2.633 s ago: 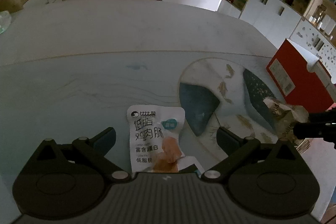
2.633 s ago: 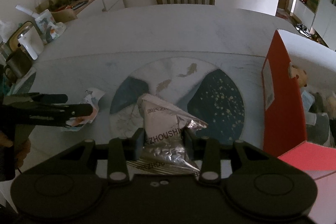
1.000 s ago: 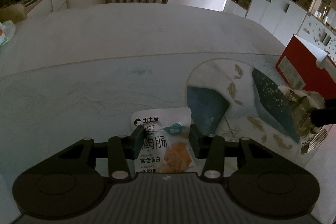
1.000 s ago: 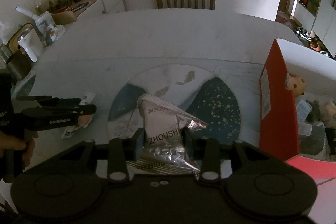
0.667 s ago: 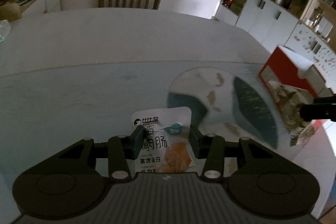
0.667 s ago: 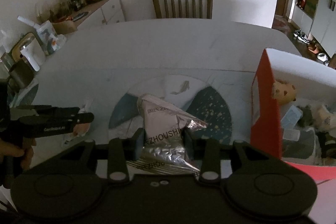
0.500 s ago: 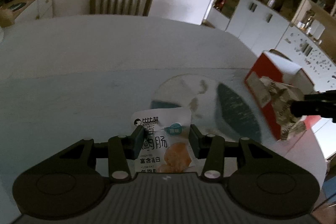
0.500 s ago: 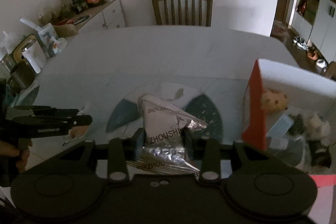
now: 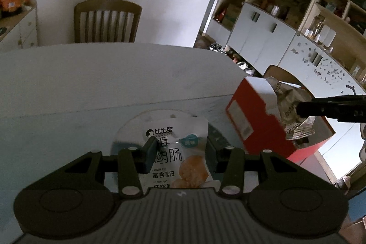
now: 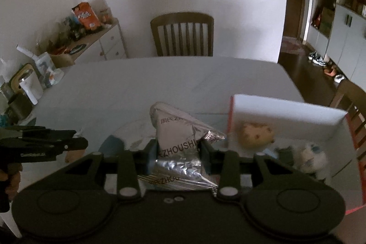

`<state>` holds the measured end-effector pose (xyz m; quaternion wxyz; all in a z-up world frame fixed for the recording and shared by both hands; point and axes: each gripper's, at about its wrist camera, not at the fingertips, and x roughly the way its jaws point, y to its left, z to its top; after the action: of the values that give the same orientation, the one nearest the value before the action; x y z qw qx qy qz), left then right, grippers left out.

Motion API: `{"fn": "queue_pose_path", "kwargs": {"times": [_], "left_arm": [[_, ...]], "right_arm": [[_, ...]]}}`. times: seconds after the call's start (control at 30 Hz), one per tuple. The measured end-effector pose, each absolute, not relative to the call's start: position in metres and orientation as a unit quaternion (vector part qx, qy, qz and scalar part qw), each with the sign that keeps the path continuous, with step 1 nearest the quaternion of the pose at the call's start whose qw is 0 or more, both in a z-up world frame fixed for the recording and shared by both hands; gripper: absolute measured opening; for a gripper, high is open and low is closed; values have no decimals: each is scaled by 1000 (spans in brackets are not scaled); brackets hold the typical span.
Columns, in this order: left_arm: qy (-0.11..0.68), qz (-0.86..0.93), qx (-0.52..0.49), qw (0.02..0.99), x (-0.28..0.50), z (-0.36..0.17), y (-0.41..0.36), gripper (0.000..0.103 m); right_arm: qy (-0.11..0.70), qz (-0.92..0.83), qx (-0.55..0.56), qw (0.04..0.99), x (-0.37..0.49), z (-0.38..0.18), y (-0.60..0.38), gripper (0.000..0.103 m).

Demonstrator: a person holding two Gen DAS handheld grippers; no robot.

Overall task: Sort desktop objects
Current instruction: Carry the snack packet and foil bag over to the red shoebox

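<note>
Left wrist view: left gripper (image 9: 180, 152) is clamped on a white chicken sausage packet (image 9: 180, 152), fingers pressed against both its sides, packet held upright above the table (image 9: 91, 84) over the round fish-pattern placemat (image 9: 137, 125). Packet front shows black Chinese print, a teal badge and an orange food photo. Same view, right side: right gripper (image 9: 297, 109) comes in as a dark bar from the frame edge, pinching a crumpled silver foil snack bag (image 9: 288, 106) that hangs over the open top of the red box (image 9: 256, 120); bag's lower end sits in front of the box's inner wall, whether it touches anything inside I can't tell. Right wrist view: right gripper (image 10: 178, 152) is closed on the foil bag (image 10: 178, 141), both fingers flush on its sides, "ZHOUSHI" lettering readable between them. Red box (image 10: 231, 116) is just right of the bag, white inside, already holding a tan plush-looking item (image 10: 256, 134) and a few small blurred objects I can't identify. Left gripper (image 10: 68, 143) shows at the left edge, low over the table, well apart from the box. Wooden chair (image 10: 181, 36) at the far side of the table; cluttered sideboard (image 10: 91, 42) along the left wall.
</note>
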<state>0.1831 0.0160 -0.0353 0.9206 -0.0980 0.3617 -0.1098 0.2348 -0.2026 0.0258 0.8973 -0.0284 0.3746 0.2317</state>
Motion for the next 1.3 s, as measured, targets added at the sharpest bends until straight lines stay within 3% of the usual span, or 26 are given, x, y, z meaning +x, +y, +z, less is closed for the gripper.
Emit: {"fn": "queue_pose_path", "kwargs": {"times": [0.73,1.3], "left_arm": [[354,-157,-78,919,235,-5,-121,44],[379,-223,-9,898,297,-29,-220,44]], "right_arm": [[366,200,-8,909,260,17,-326,39],[400,171,-42,899,279,-25,-363,39]]}}
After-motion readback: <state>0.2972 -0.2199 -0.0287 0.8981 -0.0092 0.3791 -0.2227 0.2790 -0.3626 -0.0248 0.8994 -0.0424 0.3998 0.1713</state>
